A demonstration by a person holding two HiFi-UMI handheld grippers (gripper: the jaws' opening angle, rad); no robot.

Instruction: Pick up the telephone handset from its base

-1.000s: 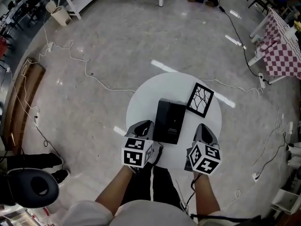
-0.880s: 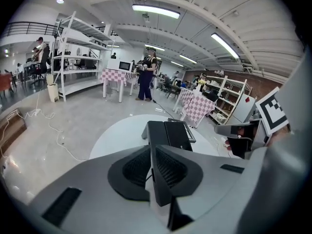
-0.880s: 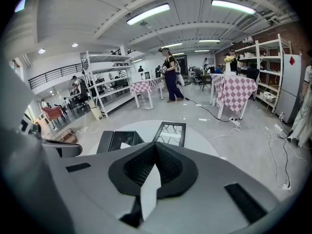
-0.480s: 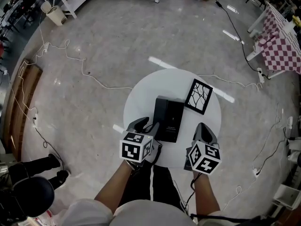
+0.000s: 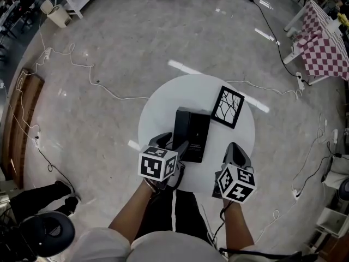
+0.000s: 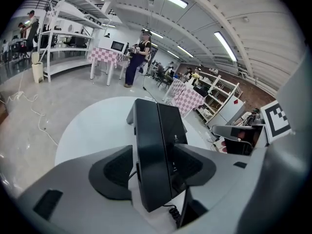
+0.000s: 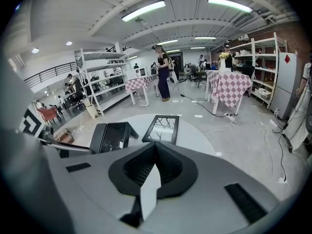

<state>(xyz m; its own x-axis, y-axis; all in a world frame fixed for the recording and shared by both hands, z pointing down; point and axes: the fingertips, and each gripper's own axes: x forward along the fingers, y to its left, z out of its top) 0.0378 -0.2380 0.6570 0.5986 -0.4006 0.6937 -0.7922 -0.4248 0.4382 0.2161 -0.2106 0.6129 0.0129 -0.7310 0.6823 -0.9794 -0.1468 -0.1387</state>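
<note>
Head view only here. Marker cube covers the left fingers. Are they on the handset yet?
Observer: Not yet. The left gripper has just been opening its fingers. They stand wide apart around the near end of the handset, with a gap showing at the left pad.
Operator: Right side?
Observer: The right gripper has its fingers together with nothing between them. The picture frame is straight ahead of it.
Operator: Cord?
Observer: The coiled cord shows below the handset's near end, against the table.
</note>
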